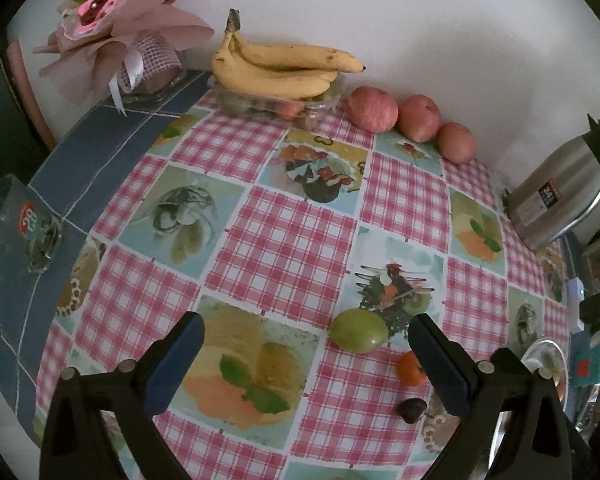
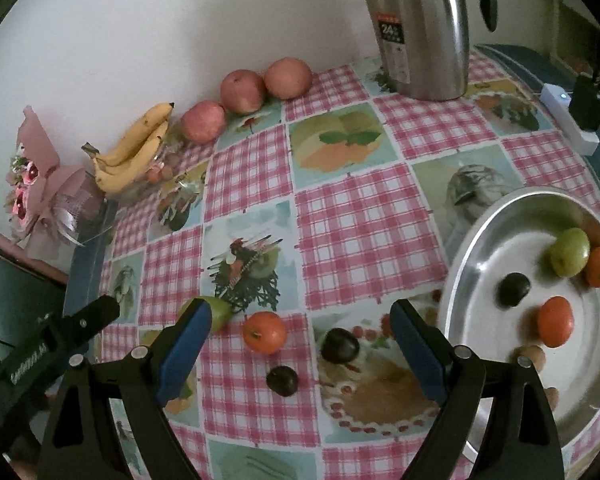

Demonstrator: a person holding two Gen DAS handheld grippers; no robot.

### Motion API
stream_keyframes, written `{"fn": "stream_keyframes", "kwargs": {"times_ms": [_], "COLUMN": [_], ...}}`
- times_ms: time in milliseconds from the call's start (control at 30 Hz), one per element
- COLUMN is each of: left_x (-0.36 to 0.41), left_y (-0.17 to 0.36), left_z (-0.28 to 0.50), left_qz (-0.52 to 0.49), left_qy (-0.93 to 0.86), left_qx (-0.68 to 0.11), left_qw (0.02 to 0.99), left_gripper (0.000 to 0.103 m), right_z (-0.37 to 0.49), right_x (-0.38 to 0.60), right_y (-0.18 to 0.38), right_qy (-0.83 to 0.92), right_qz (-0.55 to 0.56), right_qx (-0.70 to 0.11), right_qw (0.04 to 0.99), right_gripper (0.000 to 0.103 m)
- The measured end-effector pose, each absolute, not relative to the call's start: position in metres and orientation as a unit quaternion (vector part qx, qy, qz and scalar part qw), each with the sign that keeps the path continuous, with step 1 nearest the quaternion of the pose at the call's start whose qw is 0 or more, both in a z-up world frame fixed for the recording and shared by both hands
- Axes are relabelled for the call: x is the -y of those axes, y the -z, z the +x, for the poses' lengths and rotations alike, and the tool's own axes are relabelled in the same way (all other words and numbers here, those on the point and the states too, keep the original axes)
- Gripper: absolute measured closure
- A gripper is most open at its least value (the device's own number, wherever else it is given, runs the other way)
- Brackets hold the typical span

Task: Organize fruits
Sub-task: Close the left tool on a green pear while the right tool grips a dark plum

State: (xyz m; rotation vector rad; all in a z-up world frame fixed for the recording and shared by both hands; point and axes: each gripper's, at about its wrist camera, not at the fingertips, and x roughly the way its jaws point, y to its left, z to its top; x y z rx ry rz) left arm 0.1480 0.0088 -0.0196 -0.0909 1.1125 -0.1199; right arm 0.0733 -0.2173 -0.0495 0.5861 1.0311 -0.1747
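On the steel flask at the far right of the table we read "24" on its dark label; the smaller print under it is too blurred for us. A clear packet on the blue tiled surface at the left carries a red and green badge whose letters we cannot make out. White lettering runs along the black body of the left gripper where it shows in the right wrist view, but we cannot read it.

Our left gripper hangs released over the checked tablecloth, its blue pads wide apart and gripping nothing. Our right gripper is likewise spread wide and empty.

Loose on the cloth near us lie a green fruit, an orange fruit and two dark plums. In the right wrist view the orange fruit and both plums sit between the right gripper's spread fingers, untouched; its left finger hides part of the green fruit.

The steel tray at the near right already holds a green fruit, two orange ones, a dark plum and a small brown fruit.

Along the far wall stand three red apples, and to their left bananas lying on a clear plastic box of mixed fruit. A pink wrapped bouquet fills the far left corner. A white power strip lies at the far right edge.
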Motion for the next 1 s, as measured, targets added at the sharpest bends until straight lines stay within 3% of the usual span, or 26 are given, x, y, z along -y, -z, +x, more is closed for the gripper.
{"fn": "stream_keyframes", "kwargs": {"times_ms": [233, 367, 633, 767, 1000], "left_x": [-0.005, 0.001, 0.028, 0.046, 0.055], "left_y": [0.03, 0.036, 0.062, 0.085, 0.104], "left_z": [0.156, 0.159, 0.164, 0.167, 0.17], "left_qz": [-0.051, -0.047, -0.03, -0.002, 0.022], "left_qy": [0.056, 0.057, 0.088, 0.1, 0.104], "left_qx": [-0.539, -0.545, -0.562, -0.58, -0.595], "left_qw": [0.839, 0.835, 0.822, 0.809, 0.797], "left_gripper": [0.0, 0.0, 0.002, 0.009, 0.012], "right_z": [0.09, 0.091, 0.085, 0.082, 0.081], "right_x": [0.214, 0.213, 0.218, 0.217, 0.212], "right_y": [0.054, 0.057, 0.083, 0.098, 0.113], "right_qy": [0.086, 0.09, 0.096, 0.1, 0.096], "right_qz": [0.263, 0.25, 0.26, 0.259, 0.253], "right_qx": [-0.496, -0.505, -0.539, -0.562, -0.584], "right_qw": [0.823, 0.821, 0.796, 0.779, 0.765], "right_gripper": [0.013, 0.026, 0.038, 0.042, 0.051]}}
